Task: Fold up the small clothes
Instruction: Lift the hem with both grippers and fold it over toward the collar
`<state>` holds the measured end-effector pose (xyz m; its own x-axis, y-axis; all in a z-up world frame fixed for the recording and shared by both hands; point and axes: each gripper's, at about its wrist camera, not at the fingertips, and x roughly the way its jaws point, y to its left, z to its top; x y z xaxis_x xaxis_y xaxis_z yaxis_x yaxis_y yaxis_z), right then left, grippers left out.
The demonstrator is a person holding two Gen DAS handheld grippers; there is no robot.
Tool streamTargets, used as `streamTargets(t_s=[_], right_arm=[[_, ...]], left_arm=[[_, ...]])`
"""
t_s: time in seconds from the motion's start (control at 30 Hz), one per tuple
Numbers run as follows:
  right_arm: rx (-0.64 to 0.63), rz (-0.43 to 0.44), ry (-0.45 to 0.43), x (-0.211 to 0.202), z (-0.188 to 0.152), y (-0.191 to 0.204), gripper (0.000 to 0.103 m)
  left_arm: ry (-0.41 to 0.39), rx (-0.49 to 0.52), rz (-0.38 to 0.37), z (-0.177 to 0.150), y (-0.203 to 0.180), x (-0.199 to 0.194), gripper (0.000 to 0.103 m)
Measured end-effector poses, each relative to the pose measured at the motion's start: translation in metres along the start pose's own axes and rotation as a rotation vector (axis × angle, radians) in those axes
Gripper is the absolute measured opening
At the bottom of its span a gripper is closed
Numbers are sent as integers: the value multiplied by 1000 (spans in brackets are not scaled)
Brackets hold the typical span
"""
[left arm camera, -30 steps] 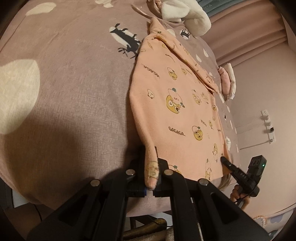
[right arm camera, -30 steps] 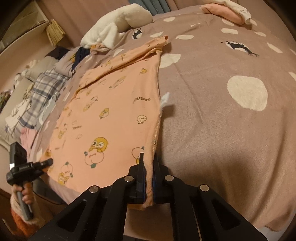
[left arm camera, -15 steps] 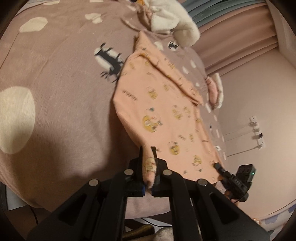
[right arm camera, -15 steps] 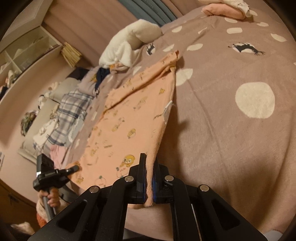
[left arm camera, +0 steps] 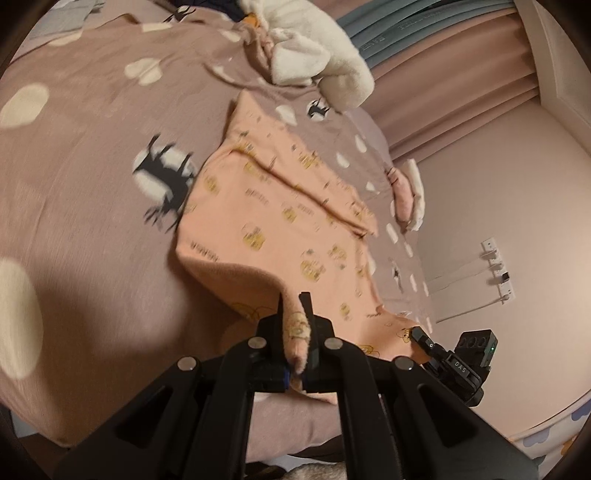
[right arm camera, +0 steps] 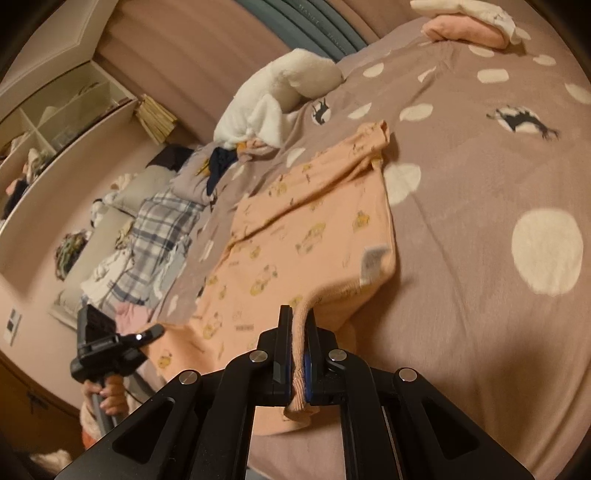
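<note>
Right up close in both wrist views, each gripper is clamped on a corner of the peach shirt (left arm camera: 280, 236) — the left gripper (left arm camera: 295, 339) has a bunched bit of printed fabric pinched between its fingers, and the right gripper (right arm camera: 297, 343) is squeezed on a hem edge that hangs down past its fingertips. Both corners are lifted off the bed (left arm camera: 81, 206), so the near edge of the shirt curls up while the rest lies flat on the mauve bedspread with its cream dots. From the right wrist view you can see a white label (right arm camera: 373, 266) on the raised edge and one sleeve folded across the body. Each camera also catches the other gripper at the far corner. Further back sits a white fluffy bundle (right arm camera: 288, 92), a folded pink-and-white stack (right arm camera: 469, 22) near the bed's far edge, and a plaid garment (right arm camera: 155, 229) off to the side — it's pretty blurry in the left view.
</note>
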<state>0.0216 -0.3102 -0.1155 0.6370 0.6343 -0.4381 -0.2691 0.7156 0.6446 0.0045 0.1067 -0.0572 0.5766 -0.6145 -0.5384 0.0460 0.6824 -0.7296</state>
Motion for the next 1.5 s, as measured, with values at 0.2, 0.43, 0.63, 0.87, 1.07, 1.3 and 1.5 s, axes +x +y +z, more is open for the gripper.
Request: streamTargets(t_s=[0.2,0.43,0.63,0.87,1.07,1.3,1.5], right_arm=[[-47,18,-22,2,32,16,6],[-28,30,-16,18,67,17,6],[-44,3,-24,27,87,18,6],[-56,-34,-9,40,106,17,6],[-66,-41,-2,49,114,21,6],[-39,-50,-3,59,130,16,6],[-37,-57,-11,64,149,10,6]], left_arm=[[-24,-6,-16,30,-10,3,4],[-22,-40,-43,62,-11,21,4],[-39,-41,-44,86,-10,31,4],[-55,-30,-21,107,-10,40,4],[-34,-21,-19,120,-13,50,4],[-45,-61,-24,134,-7,57,4],[-54,-81,-45,157,-9,67,4]])
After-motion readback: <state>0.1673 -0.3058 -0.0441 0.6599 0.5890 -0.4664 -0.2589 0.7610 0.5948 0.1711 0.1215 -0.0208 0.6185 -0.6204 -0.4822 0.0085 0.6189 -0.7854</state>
